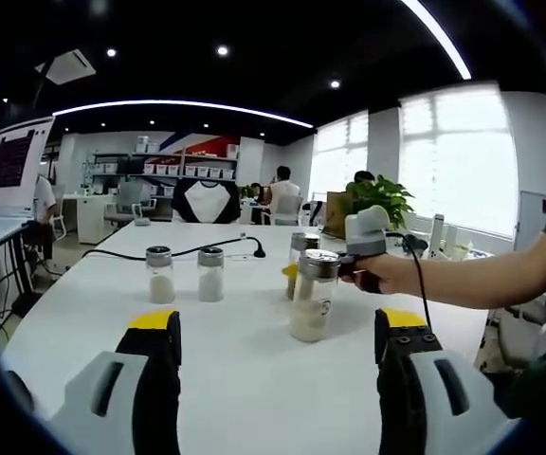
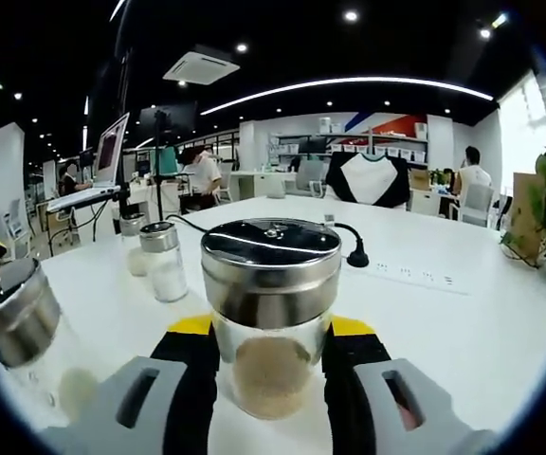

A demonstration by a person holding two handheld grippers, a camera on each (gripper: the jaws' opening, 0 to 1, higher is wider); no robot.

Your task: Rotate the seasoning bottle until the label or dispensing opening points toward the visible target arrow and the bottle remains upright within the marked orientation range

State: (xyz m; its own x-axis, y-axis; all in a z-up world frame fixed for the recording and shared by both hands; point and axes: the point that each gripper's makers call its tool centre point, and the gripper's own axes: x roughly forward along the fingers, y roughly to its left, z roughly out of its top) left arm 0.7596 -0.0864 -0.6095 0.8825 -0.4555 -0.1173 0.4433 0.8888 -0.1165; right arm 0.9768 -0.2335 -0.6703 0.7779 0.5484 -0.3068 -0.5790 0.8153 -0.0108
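White round table (image 1: 254,379): no target arrow can be made out, so over- or under-rotation is likely. Glass seasoning bottle with steel cap and pale powder (image 2: 271,313) stands upright mid-table, clamped by right gripper (image 2: 271,379); a neighbouring steel-capped jar (image 2: 17,322) could be knocked during the twist. Left gripper (image 1: 278,346) is held apart, idle.
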